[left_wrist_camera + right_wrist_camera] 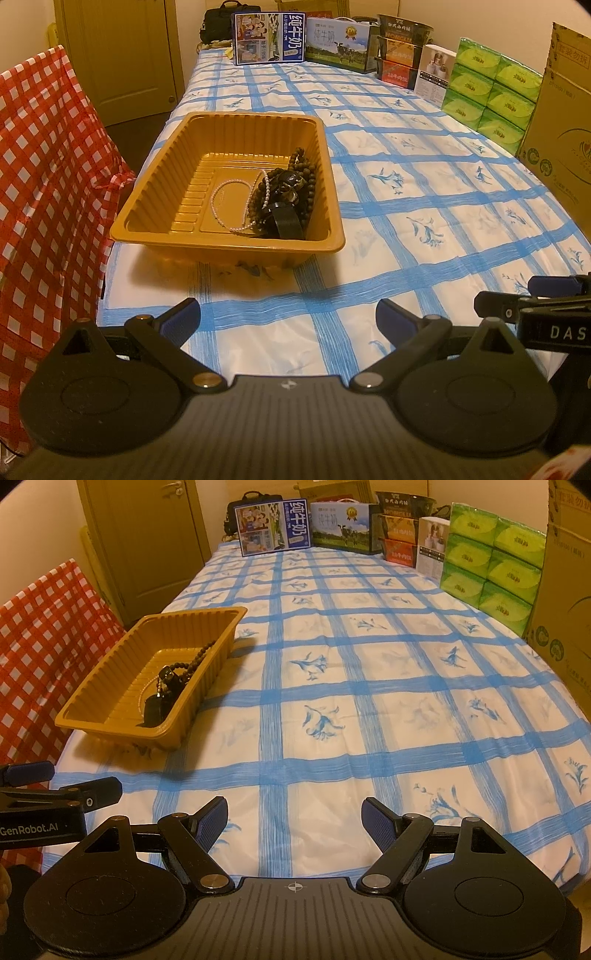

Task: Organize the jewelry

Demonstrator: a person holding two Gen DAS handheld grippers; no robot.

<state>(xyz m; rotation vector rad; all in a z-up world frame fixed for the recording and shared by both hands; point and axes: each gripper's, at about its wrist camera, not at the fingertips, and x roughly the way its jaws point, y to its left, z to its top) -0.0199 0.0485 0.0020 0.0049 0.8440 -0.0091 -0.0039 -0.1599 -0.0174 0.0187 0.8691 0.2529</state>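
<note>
A: How far along does the tidying look?

B: Close to done, I'd judge. The ribbed amber plastic tray (149, 192) sits near the left edge of the tabletop (369, 709), toward its near end, under the blue-and-white checked cloth with the flower print. Everything I can call jewelry lies inside it: a thin white pearl strand (227, 201), a long string of dark wooden beads (306, 173) and a black watch with a wide strap (288, 218), all bunched against the tray's right wall.

A: Anything loose on the cloth?

B: None that either view shows. The open cloth is bare up to the row of milk cartons and green tissue packs (495, 557) along the far and right edges.

A: And the tongs?

B: The left tongs (288, 319) stand apart with nothing between them, above the near edge, short of the tray. The right tongs (294, 821) are likewise spread and empty, further right over the same edge.

A: What's left, then?

B: Perhaps only untangling the heap, if sorting within the tray is wanted.
</note>
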